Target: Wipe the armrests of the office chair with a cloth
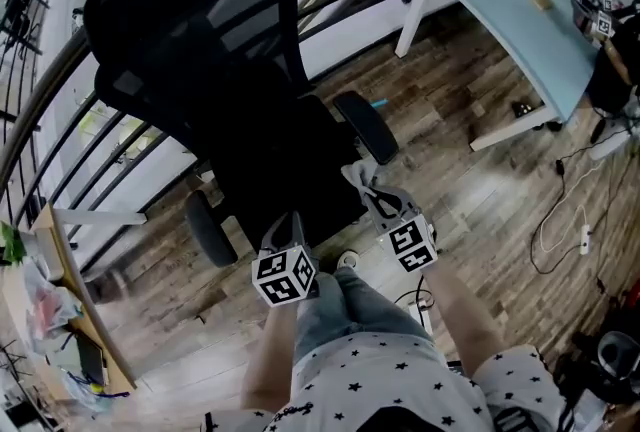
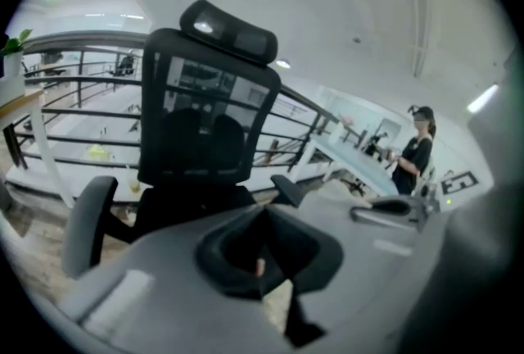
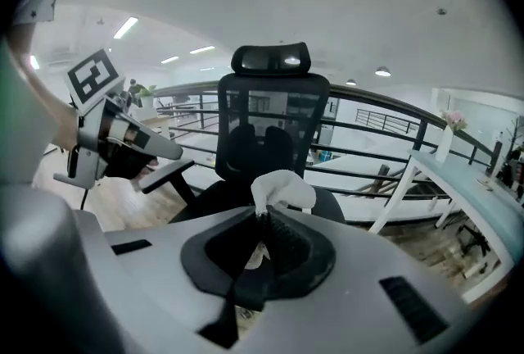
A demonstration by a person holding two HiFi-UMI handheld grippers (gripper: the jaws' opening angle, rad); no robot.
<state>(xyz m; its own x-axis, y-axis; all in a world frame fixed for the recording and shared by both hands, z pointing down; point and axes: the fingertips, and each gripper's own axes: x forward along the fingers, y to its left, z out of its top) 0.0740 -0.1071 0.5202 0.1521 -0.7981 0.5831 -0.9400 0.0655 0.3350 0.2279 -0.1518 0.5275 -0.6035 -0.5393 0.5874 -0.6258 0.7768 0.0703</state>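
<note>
Right gripper view shows the right gripper [image 3: 264, 217] with its jaws pinching a white cloth [image 3: 282, 184], which bunches up above the tips in a crumpled tuft. In the head view the cloth [image 1: 358, 176] hangs at the front of the black mesh-backed office chair [image 1: 215, 50], near the front end of the right-hand armrest [image 1: 365, 125] but apparently not touching it. The left-hand armrest [image 1: 208, 228] stands well apart from the cloth, on the other side of the seat.

The left gripper [image 1: 292, 220] hovers before the seat edge. Its own view shows its jaws pressed together with nothing I can make out between them.

The cloth looks light, soft and limp, so it should fold over itself rather than lie flat. The hold on its gathered part seems sound, and the loose tuft is what would meet the pad. Both armrests are dark, narrow, rounded pads on stiff supports, and they look firm enough to take pressure. The chair may swivel or roll under a sideways push, so the free left gripper could steady it.
</note>
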